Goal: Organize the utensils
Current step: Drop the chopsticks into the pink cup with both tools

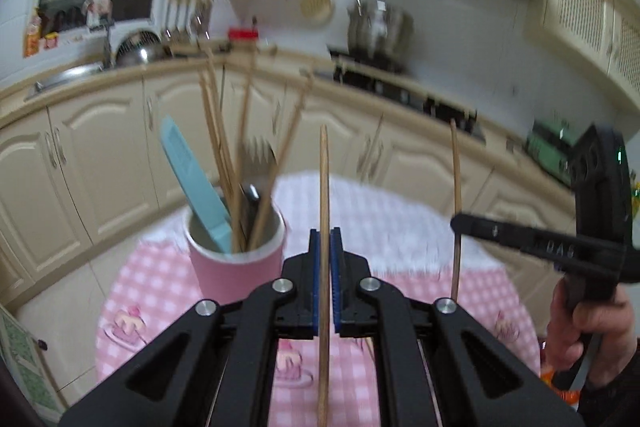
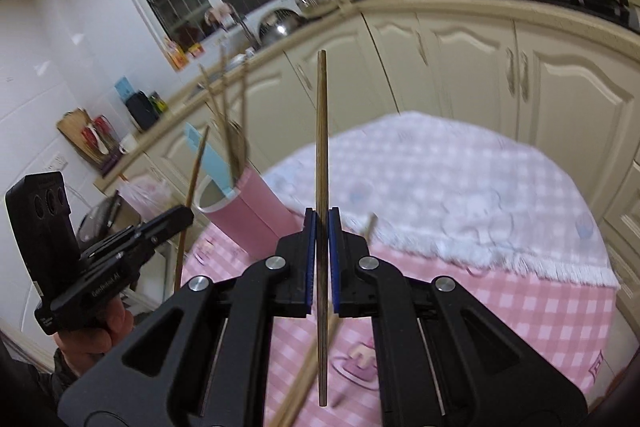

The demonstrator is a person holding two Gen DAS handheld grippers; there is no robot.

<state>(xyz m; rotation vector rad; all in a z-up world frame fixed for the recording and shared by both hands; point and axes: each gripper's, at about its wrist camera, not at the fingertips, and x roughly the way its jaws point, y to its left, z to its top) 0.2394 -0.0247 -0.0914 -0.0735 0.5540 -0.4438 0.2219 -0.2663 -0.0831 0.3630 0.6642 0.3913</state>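
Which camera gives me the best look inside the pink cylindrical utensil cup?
The left wrist view: the pink cylindrical utensil cup faces it, its open mouth showing chopsticks and a blue spatula. The right wrist view shows the cup off to the side, tilted and blurred.

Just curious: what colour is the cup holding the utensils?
Pink cup, white inside; clearest in the left wrist view.
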